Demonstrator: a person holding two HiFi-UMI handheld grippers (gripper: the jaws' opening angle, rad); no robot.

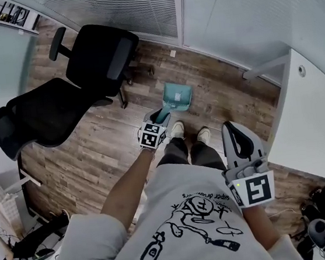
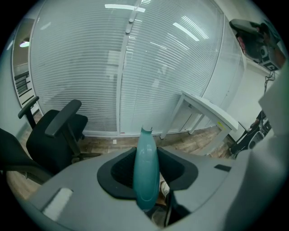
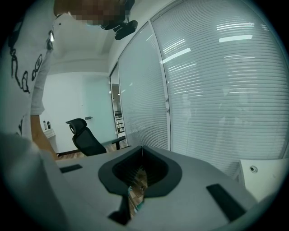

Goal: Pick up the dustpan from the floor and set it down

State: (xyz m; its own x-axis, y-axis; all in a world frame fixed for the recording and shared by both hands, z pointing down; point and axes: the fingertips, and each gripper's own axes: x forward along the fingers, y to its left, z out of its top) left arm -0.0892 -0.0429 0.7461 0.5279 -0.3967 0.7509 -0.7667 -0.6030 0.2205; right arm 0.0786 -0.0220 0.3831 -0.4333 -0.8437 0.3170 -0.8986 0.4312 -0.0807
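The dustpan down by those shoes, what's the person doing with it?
A person is standing on the wood floor with a tool in each hand. The left hand-held gripper is clamped on the handle of the teal dustpan, which hangs low in front of the shoes. Whether it touches the floor can't be told. The right hand-held gripper is shut, empty, and held off to the side.
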